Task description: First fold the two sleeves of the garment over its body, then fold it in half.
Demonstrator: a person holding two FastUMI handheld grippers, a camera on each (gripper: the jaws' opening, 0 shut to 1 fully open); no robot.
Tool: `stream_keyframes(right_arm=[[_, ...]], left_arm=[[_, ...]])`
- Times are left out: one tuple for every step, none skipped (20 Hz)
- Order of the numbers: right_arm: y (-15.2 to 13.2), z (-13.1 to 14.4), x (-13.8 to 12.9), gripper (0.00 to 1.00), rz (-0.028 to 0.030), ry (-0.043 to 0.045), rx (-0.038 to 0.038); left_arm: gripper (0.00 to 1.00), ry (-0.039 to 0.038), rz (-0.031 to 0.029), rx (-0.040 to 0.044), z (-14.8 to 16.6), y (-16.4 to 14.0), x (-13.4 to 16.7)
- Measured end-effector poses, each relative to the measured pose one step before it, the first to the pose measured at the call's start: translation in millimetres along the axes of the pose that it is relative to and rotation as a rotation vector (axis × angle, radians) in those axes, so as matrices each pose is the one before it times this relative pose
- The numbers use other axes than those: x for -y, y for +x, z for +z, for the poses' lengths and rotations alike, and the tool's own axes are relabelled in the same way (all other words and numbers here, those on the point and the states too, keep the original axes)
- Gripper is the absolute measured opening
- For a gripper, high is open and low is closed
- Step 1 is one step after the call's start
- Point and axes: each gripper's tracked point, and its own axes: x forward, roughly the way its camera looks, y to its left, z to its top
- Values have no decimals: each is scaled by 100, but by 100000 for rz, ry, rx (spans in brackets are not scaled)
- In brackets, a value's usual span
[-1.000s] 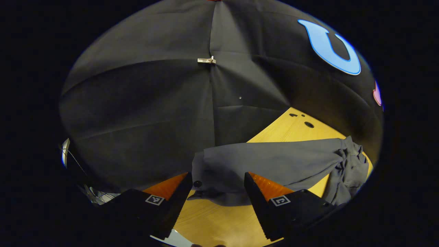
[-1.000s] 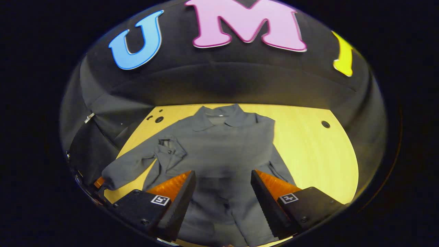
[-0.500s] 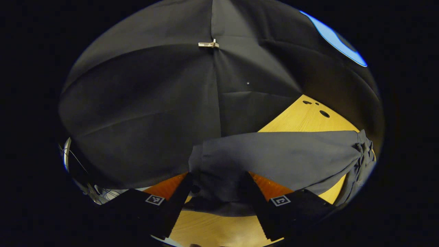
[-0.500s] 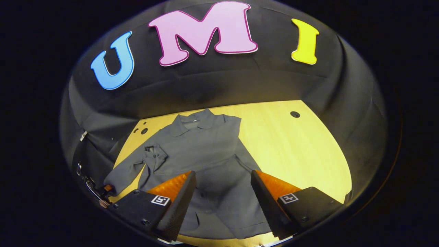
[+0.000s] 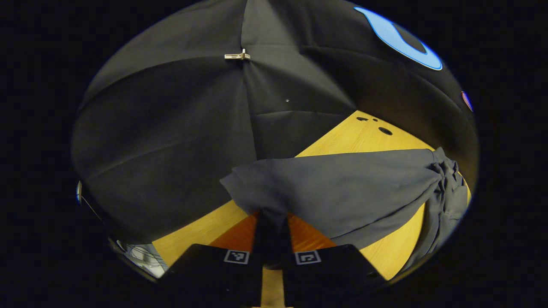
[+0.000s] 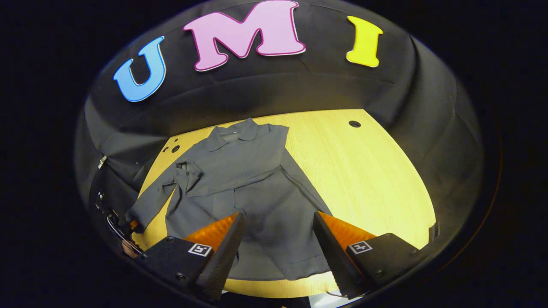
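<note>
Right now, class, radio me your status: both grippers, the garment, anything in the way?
Left gripper shut on cuff of grey sleeve, lifted off the yellow wooden table. Right gripper open above the grey collared shirt. No obstruction seen.

Overhead light falls bright on the wooden table [image 6: 376, 179], the black cloth wall [image 5: 171, 128] stays dim, fisheye bending warps every edge, and focus is sharp throughout.

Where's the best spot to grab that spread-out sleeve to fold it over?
By its cuff end, from the outer side, as the left gripper has it. The sleeve stretches away from the shirt, so its free tip swings over the body easily.
</note>
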Motion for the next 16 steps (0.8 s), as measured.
stream_keyframes(right_arm=[[70, -480, 327, 99, -371, 2252, -310], [12, -158, 486, 99, -318, 2114, -84], [-73, -272, 347, 99, -167, 1577, -52], [45, 137, 651, 99, -589, 1565, 171], [-64, 121, 905, 99, -484, 1512, 297], [57, 395, 881, 99, -454, 1159, 471], [129, 314, 766, 99, -660, 713, 635], [251, 422, 919, 99, -923, 545, 399], [238, 44, 689, 99, -527, 582, -40], [200, 108, 470, 99, 116, 811, -123], [67, 64, 394, 99, 316, 747, 131], [161, -45, 379, 99, 82, 422, -52], [184, -135, 607, 99, -212, 100, -259], [120, 89, 567, 99, -221, 175, 260], [102, 77, 377, 99, 355, 367, 105], [159, -39, 267, 99, 723, 346, -431]], left_arm=[[15, 1431, -1485, -231, -137, -310, 282], [11, 2599, -484, -648, -149, -164, 86], [10, 4416, 567, -1249, 159, 112, -53], [7, 3582, 1329, -1177, 92, 159, -37], [6, 1394, 568, -2160, 108, -238, 323], [6, -1043, -1479, 179, 700, -481, 876], [6, -2237, -1282, 2459, 1083, -451, 671], [6, -1809, -823, 1844, 1106, -559, 724], [6, -1194, -627, 1631, 1079, -756, 801], [6, -673, -1353, 1272, 849, -602, 1053], [6, 207, -1031, -56, 718, -536, 1081], [5, 391, 85, -1100, 393, -535, 753], [6, -640, -615, 248, 772, -454, 887], [6, -1578, -2070, 1498, 1012, -301, 1413], [6, -1174, -2407, 1863, 1011, -334, 1431], [5, -146, -2207, 1353, 846, -349, 1468]])
